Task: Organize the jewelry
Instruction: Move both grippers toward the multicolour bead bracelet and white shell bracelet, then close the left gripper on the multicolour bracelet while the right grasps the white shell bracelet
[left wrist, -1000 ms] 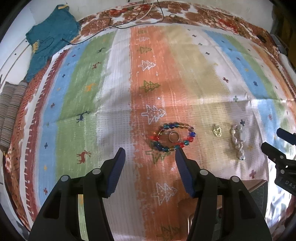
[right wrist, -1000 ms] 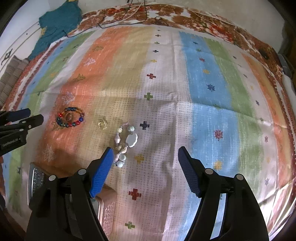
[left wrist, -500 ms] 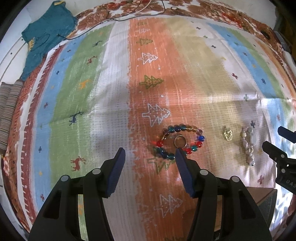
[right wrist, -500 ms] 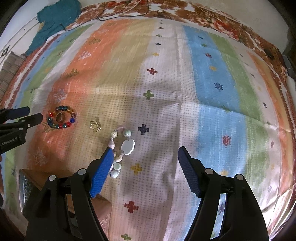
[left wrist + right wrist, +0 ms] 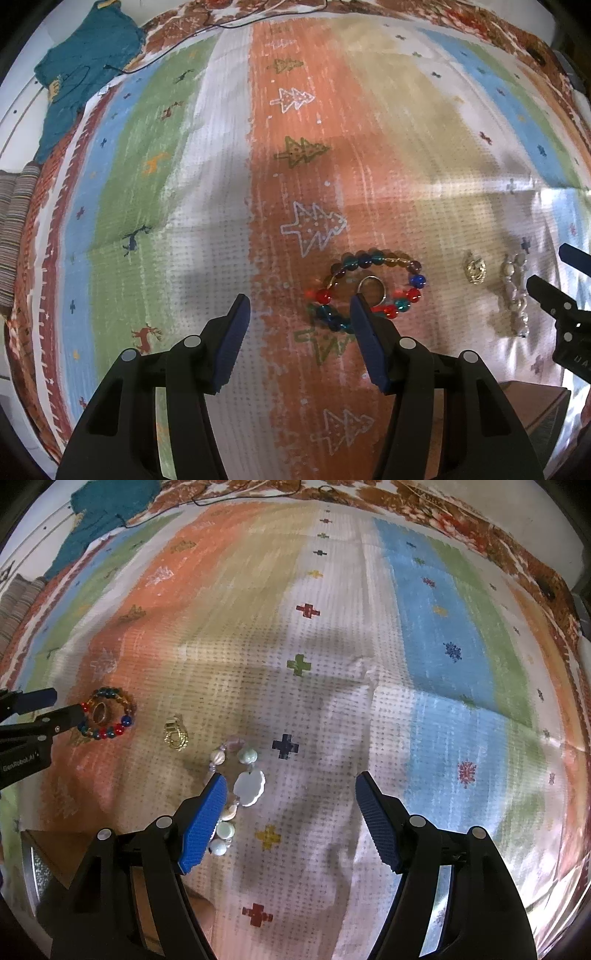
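A bracelet of coloured glass beads (image 5: 369, 286) (image 5: 110, 712) lies on the striped cloth with a metal ring (image 5: 372, 286) (image 5: 99, 712) inside its loop. To its right lie a small gold trinket (image 5: 475, 271) (image 5: 176, 734) and a string of pale shell beads (image 5: 514, 295) (image 5: 240, 775). My left gripper (image 5: 299, 306) hangs open above the cloth; its right finger overlaps the bracelet's near edge. My right gripper (image 5: 288, 786) is open too, its left finger over the shell string. Neither holds anything.
A brown box (image 5: 535, 410) (image 5: 48, 860) sits at the near edge between the two grippers. A teal garment (image 5: 81, 70) and a thin cable (image 5: 221, 26) lie at the cloth's far left. Striped fabric (image 5: 14, 229) is folded beyond the left border.
Both grippers have come down toward the cloth; the jewelry looks larger and sits lower in each view. Jaw openings are unchanged and nothing was touched.
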Action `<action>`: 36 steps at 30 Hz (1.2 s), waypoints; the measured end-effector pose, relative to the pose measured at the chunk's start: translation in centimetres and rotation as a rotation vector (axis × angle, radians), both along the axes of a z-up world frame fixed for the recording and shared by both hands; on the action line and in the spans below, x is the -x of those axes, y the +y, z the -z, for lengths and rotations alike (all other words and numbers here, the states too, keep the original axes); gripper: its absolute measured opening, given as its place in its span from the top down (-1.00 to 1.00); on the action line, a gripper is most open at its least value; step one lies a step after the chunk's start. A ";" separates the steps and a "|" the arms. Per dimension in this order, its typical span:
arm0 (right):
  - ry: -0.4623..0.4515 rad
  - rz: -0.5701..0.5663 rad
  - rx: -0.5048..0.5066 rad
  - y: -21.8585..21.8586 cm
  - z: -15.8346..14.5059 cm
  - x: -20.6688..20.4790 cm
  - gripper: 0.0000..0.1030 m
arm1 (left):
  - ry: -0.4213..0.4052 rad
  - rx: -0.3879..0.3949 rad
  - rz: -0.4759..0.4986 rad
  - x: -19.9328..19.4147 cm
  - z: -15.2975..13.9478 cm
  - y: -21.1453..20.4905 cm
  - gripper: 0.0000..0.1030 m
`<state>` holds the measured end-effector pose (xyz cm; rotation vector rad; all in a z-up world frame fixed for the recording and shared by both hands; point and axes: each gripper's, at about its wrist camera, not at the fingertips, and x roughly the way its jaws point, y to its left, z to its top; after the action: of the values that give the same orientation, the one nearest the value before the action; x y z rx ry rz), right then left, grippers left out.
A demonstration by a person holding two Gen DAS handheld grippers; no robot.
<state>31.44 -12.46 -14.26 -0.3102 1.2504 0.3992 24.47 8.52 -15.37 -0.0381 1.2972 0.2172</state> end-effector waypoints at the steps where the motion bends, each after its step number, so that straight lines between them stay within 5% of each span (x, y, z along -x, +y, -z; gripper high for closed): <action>1: -0.001 0.002 0.008 0.0 0.2 -0.1 -0.40 | 0.004 -0.003 0.000 -0.1 0.2 0.0 -0.10; 10: -0.002 -0.011 0.036 0.7 1.2 -0.5 -0.40 | 0.019 -0.008 -0.002 -0.4 1.3 0.2 -0.06; 12: -0.004 -0.014 0.036 0.7 1.2 -0.5 -0.39 | 0.017 -0.001 0.002 -0.4 1.3 0.2 0.16; 15: 0.002 -0.031 0.029 0.8 1.1 -0.1 -0.09 | 0.019 0.009 0.004 -0.5 1.3 0.3 0.71; 20: 0.003 -0.089 0.032 1.8 0.9 0.6 0.81 | 0.022 0.013 0.011 -0.4 1.1 0.5 0.82; 36: -0.084 -0.080 -0.010 1.6 -2.0 1.8 0.82 | -0.077 0.055 0.027 0.3 -3.5 -0.7 0.82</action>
<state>29.60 -10.88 -12.22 -0.3659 1.1558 0.4569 24.13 7.83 -11.84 -0.0749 1.2260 0.1552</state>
